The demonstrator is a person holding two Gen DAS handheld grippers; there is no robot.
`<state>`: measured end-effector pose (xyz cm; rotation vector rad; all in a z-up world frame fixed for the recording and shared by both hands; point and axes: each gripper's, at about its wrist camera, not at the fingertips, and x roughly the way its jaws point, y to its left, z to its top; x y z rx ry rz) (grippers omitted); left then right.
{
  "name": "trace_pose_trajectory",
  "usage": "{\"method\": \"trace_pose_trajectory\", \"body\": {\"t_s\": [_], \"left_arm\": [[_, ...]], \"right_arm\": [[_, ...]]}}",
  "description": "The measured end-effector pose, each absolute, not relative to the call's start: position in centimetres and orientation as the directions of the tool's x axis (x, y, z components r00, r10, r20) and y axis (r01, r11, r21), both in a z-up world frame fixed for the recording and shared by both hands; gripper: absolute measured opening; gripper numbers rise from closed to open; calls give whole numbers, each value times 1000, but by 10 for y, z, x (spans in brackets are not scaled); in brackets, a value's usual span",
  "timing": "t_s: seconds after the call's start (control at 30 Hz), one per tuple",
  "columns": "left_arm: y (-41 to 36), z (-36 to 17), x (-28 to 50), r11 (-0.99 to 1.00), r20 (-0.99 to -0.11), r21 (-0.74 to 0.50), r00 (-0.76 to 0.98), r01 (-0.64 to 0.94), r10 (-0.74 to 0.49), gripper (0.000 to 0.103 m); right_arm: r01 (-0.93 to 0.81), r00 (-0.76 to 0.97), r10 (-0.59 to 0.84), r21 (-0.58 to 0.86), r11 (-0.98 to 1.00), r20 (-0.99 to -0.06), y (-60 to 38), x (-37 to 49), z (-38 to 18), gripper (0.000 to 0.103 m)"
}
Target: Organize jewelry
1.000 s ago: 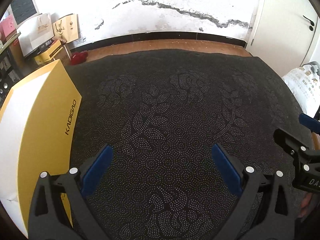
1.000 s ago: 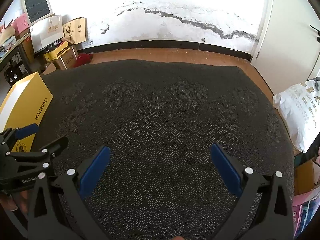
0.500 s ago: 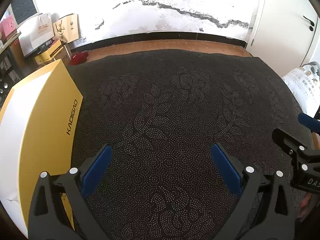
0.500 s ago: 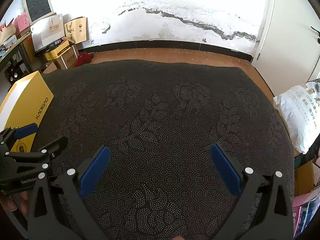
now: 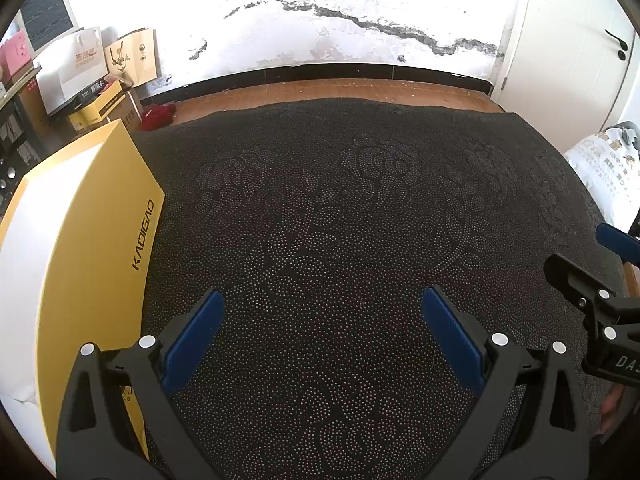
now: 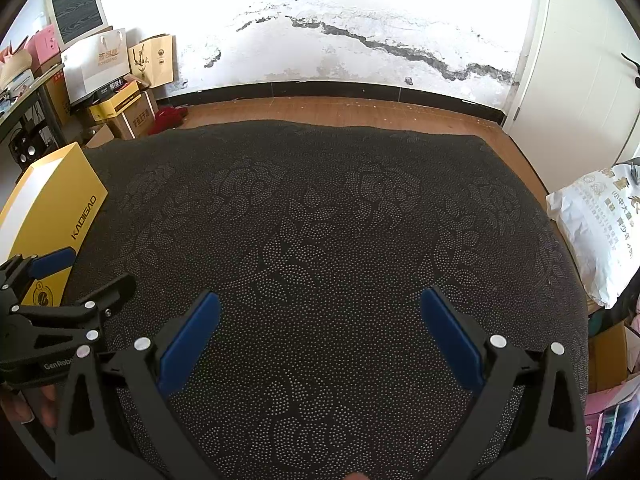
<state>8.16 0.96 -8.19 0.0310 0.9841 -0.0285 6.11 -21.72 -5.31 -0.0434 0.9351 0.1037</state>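
I held both tongs released and empty over the dark patterned cloth (image 5: 320, 220) on the tabletop: left tongs (image 5: 320, 332), right tongs (image 6: 320, 332). No jewelry showed anywhere on the cloth, so I could not tell where it was. The one likely holder was the yellow box (image 5: 92, 248), closed, lying at the left edge with its long axis running near to far. It sat just left of my left tongs, so I judged that hand the nearer one.

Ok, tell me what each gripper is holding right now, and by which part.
Nothing is held. The left gripper and the right gripper are both open, with only the dark patterned cloth between their fingers.
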Motion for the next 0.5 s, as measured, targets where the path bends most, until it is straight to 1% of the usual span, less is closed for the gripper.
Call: {"method": "trace_pose_trajectory", "body": {"t_s": [0.5], "left_arm": [[10,-81,82,999,-834,14,552,38,-9,97]], "right_arm": [[-108,591,69,6,994,-804,-216,61,-53,97]]}}
